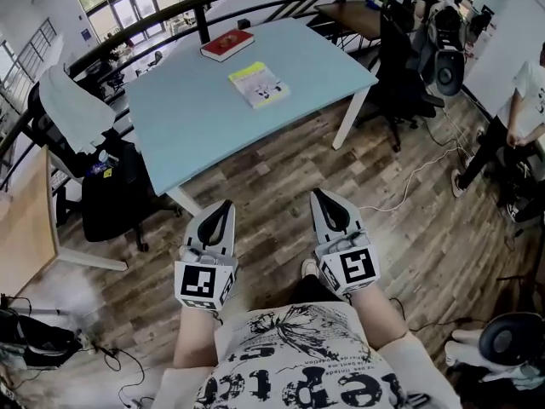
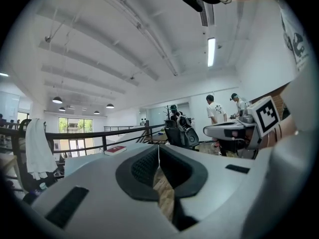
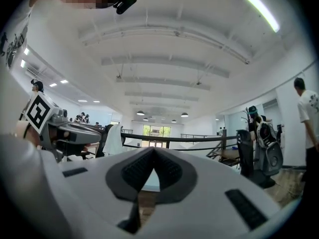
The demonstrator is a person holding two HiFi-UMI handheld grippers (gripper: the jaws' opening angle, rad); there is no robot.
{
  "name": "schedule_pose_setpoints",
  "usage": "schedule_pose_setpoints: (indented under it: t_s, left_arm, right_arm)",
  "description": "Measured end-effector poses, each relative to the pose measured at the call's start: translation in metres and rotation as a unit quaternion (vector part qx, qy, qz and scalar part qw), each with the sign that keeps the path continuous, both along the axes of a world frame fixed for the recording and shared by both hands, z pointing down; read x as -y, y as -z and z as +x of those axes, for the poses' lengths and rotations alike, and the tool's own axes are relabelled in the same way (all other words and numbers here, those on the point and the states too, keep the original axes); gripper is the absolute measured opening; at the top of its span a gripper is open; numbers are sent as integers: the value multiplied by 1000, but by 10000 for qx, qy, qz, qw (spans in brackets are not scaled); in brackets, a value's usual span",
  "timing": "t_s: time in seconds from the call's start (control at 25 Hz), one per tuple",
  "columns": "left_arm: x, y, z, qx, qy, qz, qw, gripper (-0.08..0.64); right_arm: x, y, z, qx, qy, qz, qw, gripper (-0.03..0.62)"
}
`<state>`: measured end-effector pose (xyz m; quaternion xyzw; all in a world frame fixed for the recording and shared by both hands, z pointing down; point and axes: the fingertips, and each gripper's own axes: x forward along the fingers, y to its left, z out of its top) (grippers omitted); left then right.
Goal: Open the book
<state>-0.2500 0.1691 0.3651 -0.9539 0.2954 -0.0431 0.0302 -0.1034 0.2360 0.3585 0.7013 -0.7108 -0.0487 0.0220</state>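
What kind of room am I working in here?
Likely an open-plan office on a mezzanine: a black metal railing edges the wood-plank floor, beside a light blue table and a black office chair.

You hold the left tongs (image 1: 224, 206) and right tongs (image 1: 318, 196) side by side ahead of your waist, pointing level and forward. Each pair of jaws is closed tip to tip. Your left forearm (image 1: 192, 341) and right forearm (image 1: 382, 313) reach out bare behind them.
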Motion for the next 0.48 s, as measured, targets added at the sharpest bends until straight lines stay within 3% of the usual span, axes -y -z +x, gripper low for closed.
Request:
schedule_pose_setpoints:
  t_s: [0.28,0.48]
  left_arm:
    - [35,1,129,113,329,-42,9994,20]
    - [44,2,199,309,310,145,9989,21]
  right_arm:
    - [44,1,134,-30,422,-226,9989,11]
    - [71,-10,202,-72,557,-394,9976,11]
